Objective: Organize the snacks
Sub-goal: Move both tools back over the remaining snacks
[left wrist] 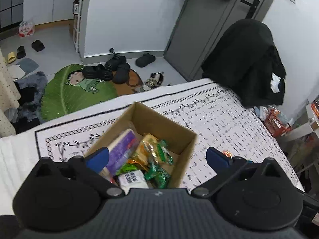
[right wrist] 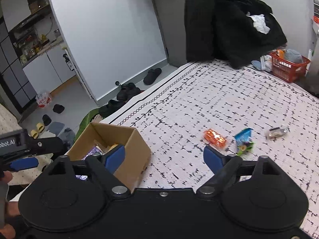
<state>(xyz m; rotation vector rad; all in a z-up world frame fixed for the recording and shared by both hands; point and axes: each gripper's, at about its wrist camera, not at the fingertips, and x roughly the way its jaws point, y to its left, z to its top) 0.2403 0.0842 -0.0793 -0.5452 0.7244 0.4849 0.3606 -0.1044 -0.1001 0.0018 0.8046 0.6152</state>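
Now both grippers are hovering, fingers apart and empty; next, the right gripper (right wrist: 164, 156) is needing the orange packet (right wrist: 215, 139) for the box (right wrist: 129, 155).

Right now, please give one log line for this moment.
left gripper: open, over box | right gripper: open, empty | loose on bedspread: orange snack, blue packet

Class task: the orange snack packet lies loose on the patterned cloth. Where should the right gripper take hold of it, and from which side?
Grip the orange packet across its short width at the middle, coming down from above. It lies flat, long and narrow, and the open right gripper would probably span it.
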